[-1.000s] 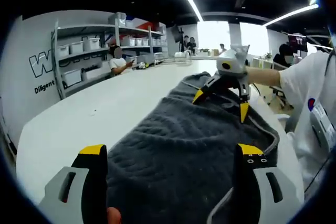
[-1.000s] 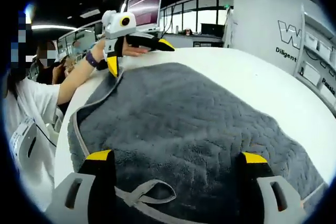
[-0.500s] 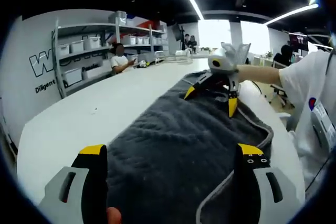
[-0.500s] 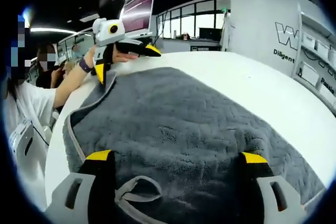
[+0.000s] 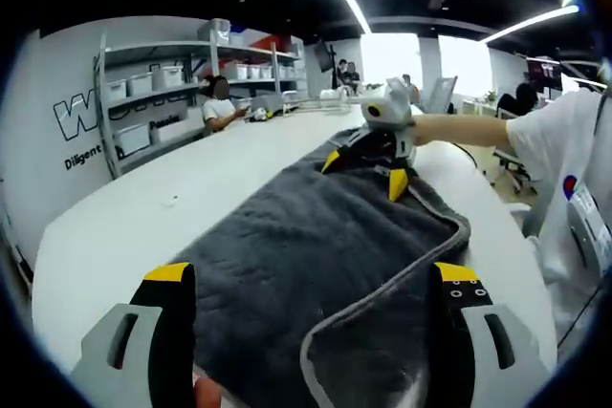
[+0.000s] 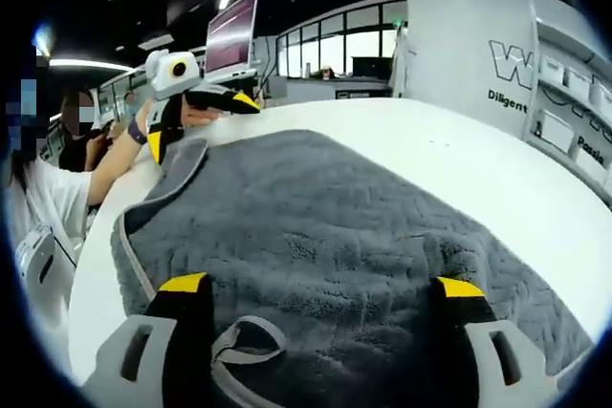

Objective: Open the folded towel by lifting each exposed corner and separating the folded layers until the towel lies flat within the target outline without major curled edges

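Observation:
A dark grey towel (image 5: 287,246) with a pale grey hem lies lengthwise on the white table (image 5: 124,226). My left gripper (image 5: 312,274) is open, its yellow-tipped jaws wide apart over the towel's near end, where the hemmed edge (image 5: 382,295) curls up and over. At the far end the right gripper (image 5: 364,171) stands open on the towel. In the right gripper view my right gripper (image 6: 320,286) is open over the towel (image 6: 325,217) and its hanging loop (image 6: 244,336). The left gripper (image 6: 199,123) is open at the far end, by a raised towel edge (image 6: 182,164).
Shelves with white bins (image 5: 163,93) line the left wall, and a seated person (image 5: 218,114) is beyond the table. The holder's white sleeve (image 5: 564,188) and arm (image 6: 110,164) are beside the table edge. A monitor (image 6: 232,37) stands behind the table.
The towel's hemmed side edge has pulled inward and curled up near my left gripper. Each gripper looks smaller and further off in the other's view, and the towel's end by the left gripper has risen.

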Tool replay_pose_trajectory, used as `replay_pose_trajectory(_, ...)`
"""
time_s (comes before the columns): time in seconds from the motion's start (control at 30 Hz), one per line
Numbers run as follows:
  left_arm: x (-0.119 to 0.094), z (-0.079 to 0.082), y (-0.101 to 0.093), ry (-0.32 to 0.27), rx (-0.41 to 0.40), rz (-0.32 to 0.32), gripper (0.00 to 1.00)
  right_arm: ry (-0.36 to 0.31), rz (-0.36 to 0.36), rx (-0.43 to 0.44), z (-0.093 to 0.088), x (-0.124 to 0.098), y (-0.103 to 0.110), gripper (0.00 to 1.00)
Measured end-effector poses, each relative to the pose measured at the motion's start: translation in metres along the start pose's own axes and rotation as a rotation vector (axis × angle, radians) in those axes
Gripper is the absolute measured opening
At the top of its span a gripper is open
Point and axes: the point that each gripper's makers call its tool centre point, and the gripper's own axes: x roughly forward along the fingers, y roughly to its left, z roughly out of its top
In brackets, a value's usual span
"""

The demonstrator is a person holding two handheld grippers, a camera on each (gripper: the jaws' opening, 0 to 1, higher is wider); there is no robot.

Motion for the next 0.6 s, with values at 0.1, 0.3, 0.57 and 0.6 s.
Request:
replay_pose_trajectory(0.1,0.001,0.000,-0.004,0.000,0.002,0.000,0.99,0.001,0.000,-0.003,0.000,0.000,0.002,0.97)
replay_pose_trajectory(0.3,0.003,0.000,-0.010,-0.002,0.004,-0.002,0.99,0.012,0.004,0.011,-0.001,-0.004,0.008,0.98)
replay_pose_trajectory(0.57,0.004,-0.001,-0.012,0.004,-0.003,0.011,0.99,-0.036,-0.037,0.004,0.016,-0.020,0.020,0.99)
replay_pose_trajectory(0.6,0.003,0.000,-0.012,-0.001,-0.003,0.009,0.99,-0.059,-0.034,0.002,0.022,-0.024,0.026,0.99)
